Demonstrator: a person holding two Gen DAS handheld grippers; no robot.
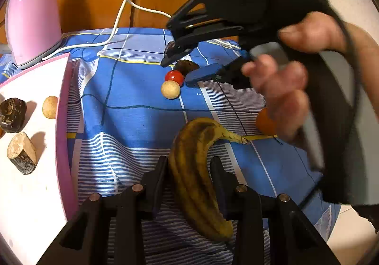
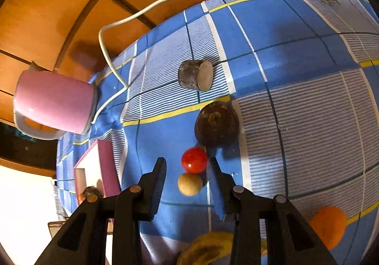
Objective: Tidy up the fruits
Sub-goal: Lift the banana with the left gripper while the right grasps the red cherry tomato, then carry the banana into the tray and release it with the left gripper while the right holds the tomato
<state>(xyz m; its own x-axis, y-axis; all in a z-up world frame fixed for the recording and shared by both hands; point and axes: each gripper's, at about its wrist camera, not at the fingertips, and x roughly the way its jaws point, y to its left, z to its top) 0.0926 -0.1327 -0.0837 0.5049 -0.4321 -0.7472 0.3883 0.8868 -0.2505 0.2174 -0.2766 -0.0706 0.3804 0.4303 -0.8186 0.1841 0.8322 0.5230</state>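
Left wrist view: looks forward and steeply down along its own fingers, close over the blue checked cloth; the pink tray sits at its left edge, the right gripper and hand ahead.
Right wrist view: tilted, steeply down, close above the cloth.
Shared: tomato, tan ball, banana, orange, kettle, cord.

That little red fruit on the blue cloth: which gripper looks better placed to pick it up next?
Right. The right gripper hangs just over the red fruit with its jaws on either side, while the left gripper sits around the banana.
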